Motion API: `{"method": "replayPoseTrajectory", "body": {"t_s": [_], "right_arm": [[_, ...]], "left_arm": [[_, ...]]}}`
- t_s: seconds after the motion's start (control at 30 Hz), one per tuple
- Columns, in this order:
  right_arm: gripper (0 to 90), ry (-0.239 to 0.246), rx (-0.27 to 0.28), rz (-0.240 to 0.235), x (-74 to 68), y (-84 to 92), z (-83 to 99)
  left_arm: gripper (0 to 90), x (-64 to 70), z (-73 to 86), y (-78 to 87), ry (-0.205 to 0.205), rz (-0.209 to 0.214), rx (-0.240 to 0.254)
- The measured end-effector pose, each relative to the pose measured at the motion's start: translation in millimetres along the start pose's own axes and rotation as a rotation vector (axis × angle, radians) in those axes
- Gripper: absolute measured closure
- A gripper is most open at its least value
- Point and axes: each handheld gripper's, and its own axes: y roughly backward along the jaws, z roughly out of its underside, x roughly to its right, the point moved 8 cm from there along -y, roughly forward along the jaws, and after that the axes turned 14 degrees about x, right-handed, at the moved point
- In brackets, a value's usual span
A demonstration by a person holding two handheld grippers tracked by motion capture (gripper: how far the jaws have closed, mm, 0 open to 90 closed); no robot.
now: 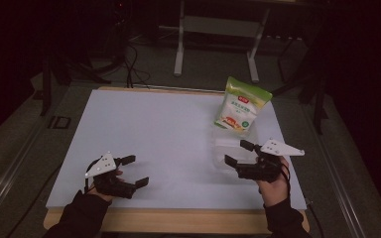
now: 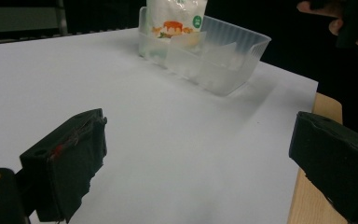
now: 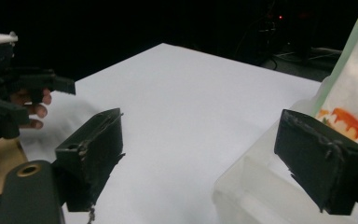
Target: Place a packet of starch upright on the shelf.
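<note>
1. Jaws wide apart on both tools, nothing between them: right gripper (image 1: pixel 238 152) sits at the near edge of a clear plastic tub (image 1: pixel 228 148), w/ one black jaw over the tub's corner in the right gripper view; whether it touches, can't tell.
2. Tub: translucent, rectangular, ribbed walls, thin rim, w/ an inner divider visible in the left gripper view (image 2: pixel 223 56). It stands on the table's right side, toward the far edge.
3. Just behind the tub stands a pouch (image 1: pixel 242 105), upright, glossy white plastic w/ a green top and an orange food picture; its base appears to rest against the tub's far wall.
4. Left gripper (image 1: pixel 135 171) is held low over the bare near-left part of the sheet, well apart from the tub. Jaw pads are blocky, matte black, w/ frayed edges.
5. Table (image 1: pixel 149 124): smooth white sheet over a wooden top, pale wood strip showing along the near edge. Dark sleeves enter from below.
</note>
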Motion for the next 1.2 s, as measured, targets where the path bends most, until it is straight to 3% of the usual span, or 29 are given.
{"method": "replayPoseTrajectory", "body": {"t_s": [0.17, 0.3, 0.5, 0.87, 1.2], "right_arm": [[14.5, 0.018, -0.011, -0.016, -8.3, 2.5, 10.9], [14.4, 0.062, -0.031, -0.048, -15.8, 1.3, 20.3], [14.3, 0.073, -0.037, -0.077, -24.8, 0.7, 29.1], [14.3, 0.083, -0.056, -0.093, -29.9, 9.5, 42.4], [14.5, 0.116, -0.070, -0.075, -24.2, 12.6, 47.8]], "left_arm": [[4.3, 0.3, 0.4, -0.2, 0.001, 0.001, -0.003], [4.3, 0.7, -0.2, -0.3, 0.001, -0.001, 0.002], [4.3, 3.1, 0.7, -0.3, -0.014, 0.008, -0.006], [4.3, 2.7, 1.4, 0.6, -0.016, 0.013, -0.007], [4.3, 0.7, 3.2, 0.7, -0.017, 0.006, -0.011]]}}
